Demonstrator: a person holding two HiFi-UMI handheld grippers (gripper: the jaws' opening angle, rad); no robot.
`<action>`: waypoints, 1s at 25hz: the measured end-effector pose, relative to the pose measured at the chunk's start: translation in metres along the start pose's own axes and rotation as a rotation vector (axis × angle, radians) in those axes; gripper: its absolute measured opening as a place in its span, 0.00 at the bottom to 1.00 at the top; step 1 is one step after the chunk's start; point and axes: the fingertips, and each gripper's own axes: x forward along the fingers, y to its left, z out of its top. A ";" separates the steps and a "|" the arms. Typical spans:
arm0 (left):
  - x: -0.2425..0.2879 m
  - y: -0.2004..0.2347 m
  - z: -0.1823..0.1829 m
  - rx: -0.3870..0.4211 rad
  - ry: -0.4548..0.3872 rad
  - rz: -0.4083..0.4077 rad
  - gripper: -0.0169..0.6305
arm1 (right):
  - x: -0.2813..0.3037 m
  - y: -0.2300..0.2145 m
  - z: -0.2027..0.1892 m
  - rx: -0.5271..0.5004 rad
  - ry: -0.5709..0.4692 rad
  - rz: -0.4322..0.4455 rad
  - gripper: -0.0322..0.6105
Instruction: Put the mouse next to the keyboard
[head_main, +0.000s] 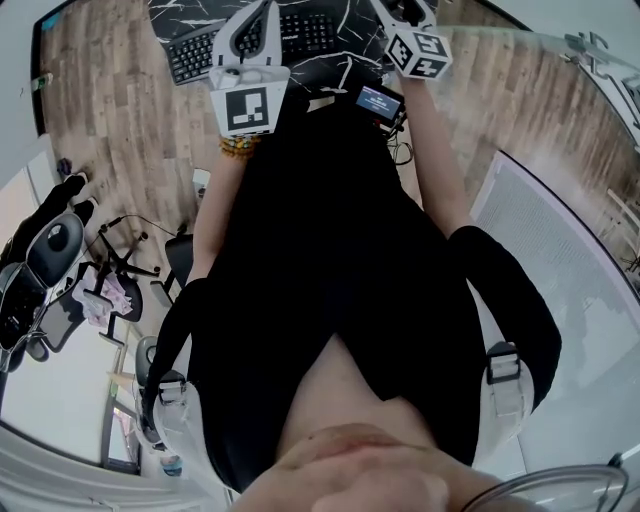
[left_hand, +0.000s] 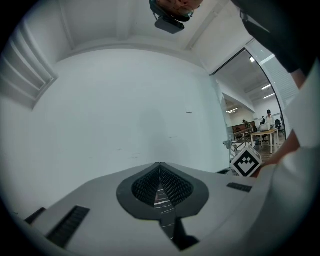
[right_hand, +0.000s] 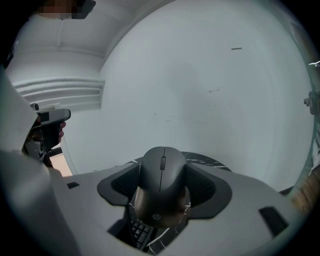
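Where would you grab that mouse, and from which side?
Grip the mouse by its two long sides, mid-body, coming in from its logo end. Those sides run nearly parallel, whereas the top is domed. The right gripper holds it just so.

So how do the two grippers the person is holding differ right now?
The left gripper has its fingers pressed together; the right gripper has its fingers apart. The left gripper holds nothing, while the right gripper clamps a dark mouse between them. Both have the same pale grey body and dark ribbed linings.
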 end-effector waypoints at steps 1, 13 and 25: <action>0.000 0.000 -0.001 0.000 0.004 0.003 0.05 | 0.003 0.000 -0.004 0.001 0.008 0.004 0.51; -0.002 -0.002 -0.013 -0.005 0.039 0.013 0.05 | 0.027 -0.005 -0.062 0.033 0.135 0.017 0.51; -0.007 0.004 -0.020 -0.006 0.063 0.033 0.05 | 0.036 -0.017 -0.112 0.039 0.277 -0.011 0.51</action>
